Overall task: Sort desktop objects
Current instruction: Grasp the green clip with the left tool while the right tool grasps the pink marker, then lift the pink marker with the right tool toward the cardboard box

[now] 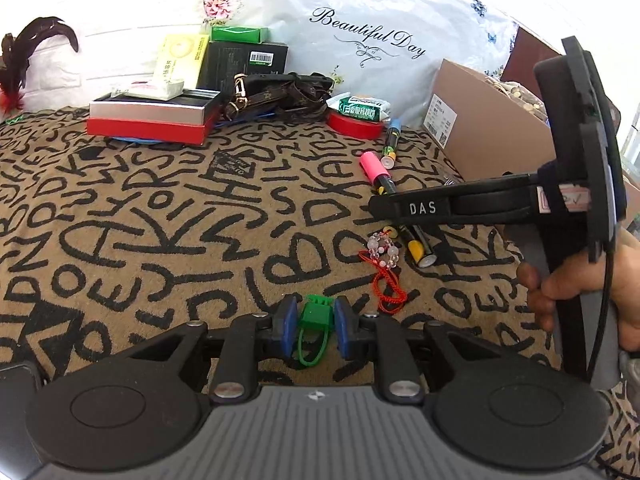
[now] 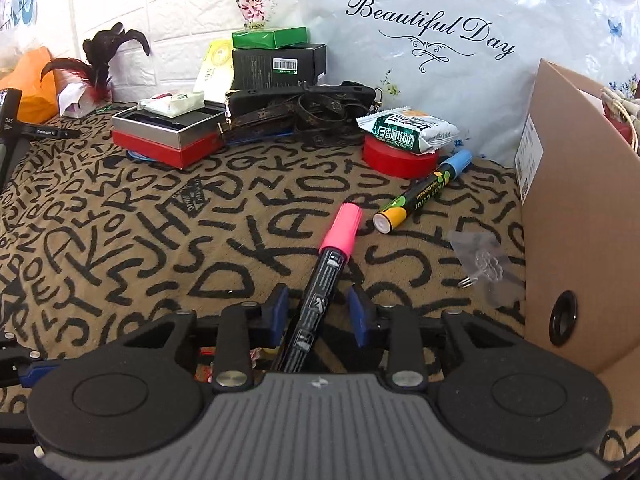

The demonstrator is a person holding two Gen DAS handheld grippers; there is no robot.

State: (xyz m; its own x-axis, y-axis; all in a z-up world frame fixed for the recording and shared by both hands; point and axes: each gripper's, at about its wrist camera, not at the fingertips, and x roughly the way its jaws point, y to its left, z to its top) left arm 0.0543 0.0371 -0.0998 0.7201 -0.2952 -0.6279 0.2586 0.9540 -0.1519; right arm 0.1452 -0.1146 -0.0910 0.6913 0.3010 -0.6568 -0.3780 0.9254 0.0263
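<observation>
My left gripper (image 1: 315,322) is shut on a small green plastic clip (image 1: 316,316), its loop hanging below the blue pads. My right gripper (image 2: 318,312) is open, its fingers on either side of a black marker with a pink cap (image 2: 320,292) that lies on the lettered cloth (image 2: 160,240); the pads are apart from it. The pink-capped marker also shows in the left wrist view (image 1: 376,170), under the right gripper's body (image 1: 424,208). A blue-capped marker (image 2: 424,192) lies beyond. A bead bracelet with red cord (image 1: 384,254) and a yellow-ended marker (image 1: 418,246) lie nearby.
An open cardboard box (image 2: 576,208) stands at the right. At the back are a red-and-silver box (image 2: 168,136), stacked black and green boxes (image 2: 276,56), brown straps (image 2: 304,112), a red tape roll (image 2: 396,158) under a snack packet, and a clear plastic packet (image 2: 484,268).
</observation>
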